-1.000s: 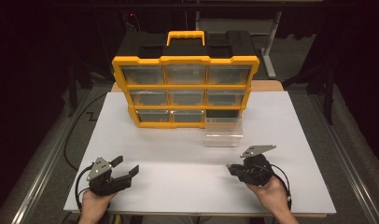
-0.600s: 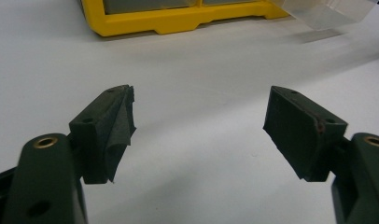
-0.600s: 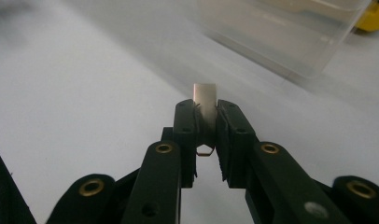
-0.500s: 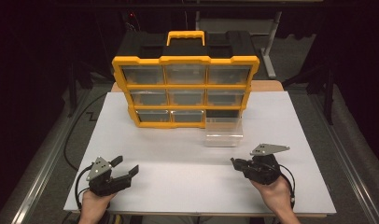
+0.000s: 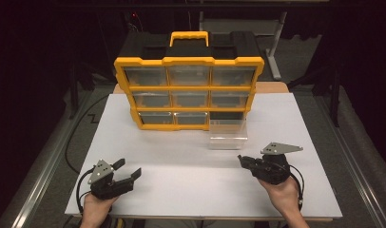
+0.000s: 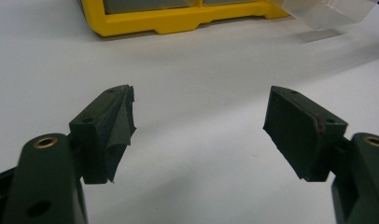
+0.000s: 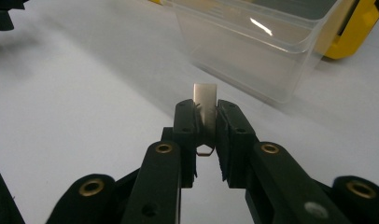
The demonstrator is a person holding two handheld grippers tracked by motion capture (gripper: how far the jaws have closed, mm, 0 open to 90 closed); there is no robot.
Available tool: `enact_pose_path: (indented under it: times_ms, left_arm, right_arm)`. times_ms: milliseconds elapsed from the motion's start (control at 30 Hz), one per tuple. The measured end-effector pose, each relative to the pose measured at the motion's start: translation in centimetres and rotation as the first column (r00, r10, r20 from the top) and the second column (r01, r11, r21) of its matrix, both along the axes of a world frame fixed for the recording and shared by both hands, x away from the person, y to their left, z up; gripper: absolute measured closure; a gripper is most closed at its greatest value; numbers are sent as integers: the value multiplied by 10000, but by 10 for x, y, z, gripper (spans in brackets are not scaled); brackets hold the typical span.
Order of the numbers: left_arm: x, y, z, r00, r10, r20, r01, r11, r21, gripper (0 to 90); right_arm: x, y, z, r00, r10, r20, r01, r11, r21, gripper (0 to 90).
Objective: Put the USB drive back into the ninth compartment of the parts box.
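right gripper (image 7: 207,122) pinches a small metal piece (image 7: 205,102) near the empty clear drawer (image 7: 257,51).

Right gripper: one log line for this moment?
right gripper: shut on metal clip | clear drawer: out on table, ahead | left gripper: open, nothing between

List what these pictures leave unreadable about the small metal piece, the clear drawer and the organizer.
- Metal piece, right gripper view: its lower part is hidden between the right tongs; its kind cannot be told. High view: too small.
- Clear drawer, right gripper view: top cut off by the edge; contents unclear through the glare.
- Organizer, high view: drawer contents too small and dim. Left gripper view: base alone, cut by the top edge.
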State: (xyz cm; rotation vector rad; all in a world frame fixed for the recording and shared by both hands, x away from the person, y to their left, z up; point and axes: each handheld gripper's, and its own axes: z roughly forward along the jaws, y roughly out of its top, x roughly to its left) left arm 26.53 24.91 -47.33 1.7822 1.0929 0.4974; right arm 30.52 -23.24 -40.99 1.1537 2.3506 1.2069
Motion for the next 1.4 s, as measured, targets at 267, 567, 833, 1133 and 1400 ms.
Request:
enact_pose_path:
  times_ms: [267,567,833,1133,1400]
  left_arm:
    - [0,0,0,10000,-8,-9,8,10000,6,251]
    - [0,0,0,10000,-16,-12,16,10000,7,251]
    - [0,0,0,10000,-23,-22,23,10000,14,251]
    - [0,0,0,10000,-29,-19,29,10000,17,251]
    - [0,0,0,10000,-35,-26,35,10000,33,251]
  right_arm:
    - [5,-2,8,9999,-31,140,27,9996,295,795]
    - [12,-2,20,9991,-93,409,72,9988,491,795]
    - [20,-1,27,9987,-187,476,160,9983,555,795]
    - [29,2,37,9980,-197,600,171,9989,446,795]
    - [40,5,42,9980,-299,561,273,9985,465,795]
